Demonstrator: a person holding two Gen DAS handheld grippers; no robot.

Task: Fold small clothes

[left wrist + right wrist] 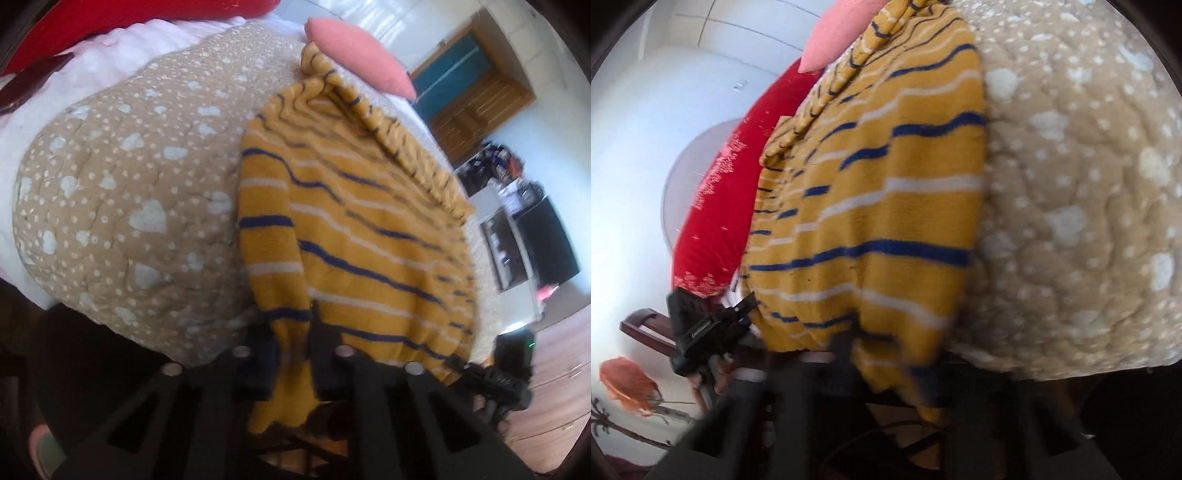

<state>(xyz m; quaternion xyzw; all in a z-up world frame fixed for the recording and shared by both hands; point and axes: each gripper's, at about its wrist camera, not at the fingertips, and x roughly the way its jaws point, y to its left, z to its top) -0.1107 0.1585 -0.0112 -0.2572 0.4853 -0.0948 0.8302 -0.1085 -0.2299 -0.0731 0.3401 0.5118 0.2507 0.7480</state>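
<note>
A mustard-yellow sweater [369, 229] with navy and white stripes lies spread on a beige quilt [129, 206] printed with white hearts and dots. My left gripper [291, 354] is at the near edge, shut on a hanging yellow fold of the sweater. The right gripper [463, 367] shows at the sweater's near right corner, held by a hand. In the right wrist view, the sweater [886, 206] fills the middle, and my right gripper [886, 365], blurred, is shut on its hanging lower edge. The left gripper [748, 302] is at the sweater's left edge.
A pink pillow [362, 51] lies beyond the sweater, with a red cushion [110, 18] and white bedding [110, 51] behind the quilt. Past the bed edge are a wooden floor [554, 387], dark furniture [546, 240] and a wooden door [476, 92].
</note>
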